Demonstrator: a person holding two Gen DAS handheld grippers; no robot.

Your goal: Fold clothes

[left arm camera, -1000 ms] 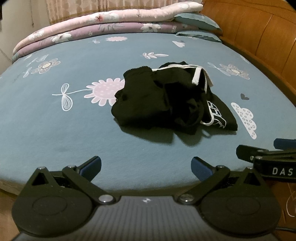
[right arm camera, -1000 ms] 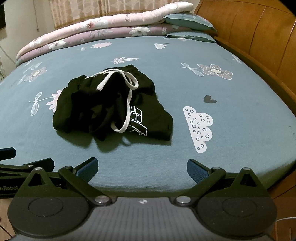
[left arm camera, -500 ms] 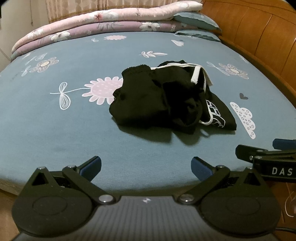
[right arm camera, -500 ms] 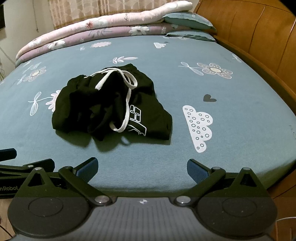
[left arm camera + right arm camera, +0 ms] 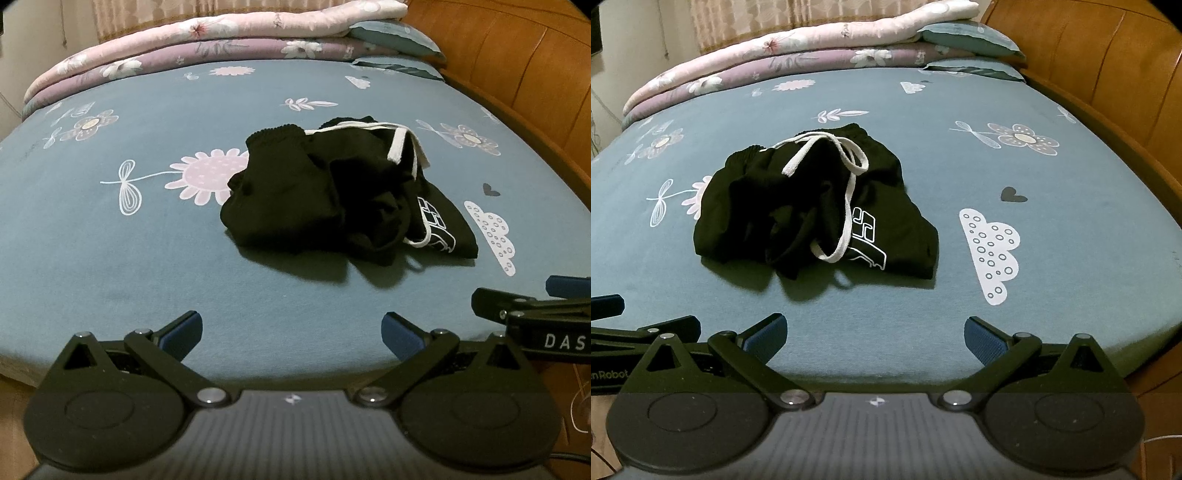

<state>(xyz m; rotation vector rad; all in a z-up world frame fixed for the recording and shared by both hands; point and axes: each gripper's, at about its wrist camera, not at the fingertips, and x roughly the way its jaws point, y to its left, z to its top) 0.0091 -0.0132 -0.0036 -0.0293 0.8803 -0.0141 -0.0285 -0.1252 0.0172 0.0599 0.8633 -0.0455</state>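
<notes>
A crumpled pair of black shorts (image 5: 332, 199) (image 5: 812, 206) with a white drawstring (image 5: 846, 192) and a white printed logo (image 5: 870, 240) lies in a heap on the blue bed sheet (image 5: 110, 240) (image 5: 1052, 177). My left gripper (image 5: 291, 332) is open at the bed's near edge, well short of the shorts, with nothing between its blue pads. My right gripper (image 5: 873, 334) is open too, also at the near edge and empty. Each gripper shows at the side of the other's view, the right one (image 5: 532, 306) and the left one (image 5: 635, 328).
Folded floral quilts (image 5: 207, 40) and a pillow (image 5: 967, 37) are stacked at the far end of the bed. A wooden headboard (image 5: 1089, 55) runs along the right side. The sheet around the shorts is bare.
Both views have shifted slightly towards the shorts; the shorts themselves lie unchanged and both grippers stay open.
</notes>
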